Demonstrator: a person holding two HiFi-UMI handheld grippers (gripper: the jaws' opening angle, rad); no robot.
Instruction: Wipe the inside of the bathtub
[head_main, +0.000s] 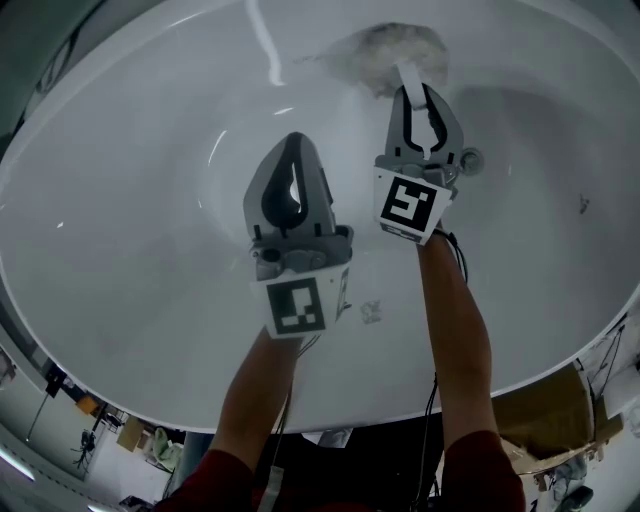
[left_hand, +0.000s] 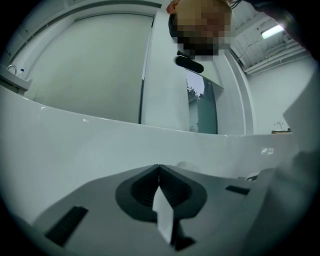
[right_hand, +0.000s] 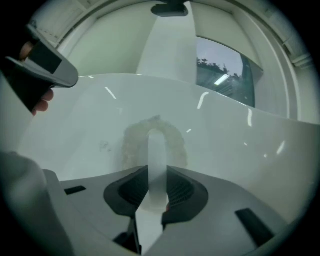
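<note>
Right gripper: narrow, its jaws clamped on a white strip that runs forward to a greyish round pad.
Pad: lies flat against the inner wall of the bathtub, near the tub's far end and a little right of its middle line.
Right gripper view: the strip stands upright between the ribbed jaw faces of the right gripper, and the pad spreads behind it on the white wall.
Left gripper: jaws together at the tips, held above the tub floor near the middle, touching no wall that can be seen.
Left gripper view: the left gripper shows a small white slip low between the jaws; what it is cannot be told.
Step in hand: it looks like scrubbing the far-end wall with the pad.
Doing it well: keep the strip pinched firmly, press the pad flat so its whole face meets the curve, and work in overlapping passes from the rim down toward the floor.
Risk: the strip is thin and may slip or twist under a hard push.
</note>
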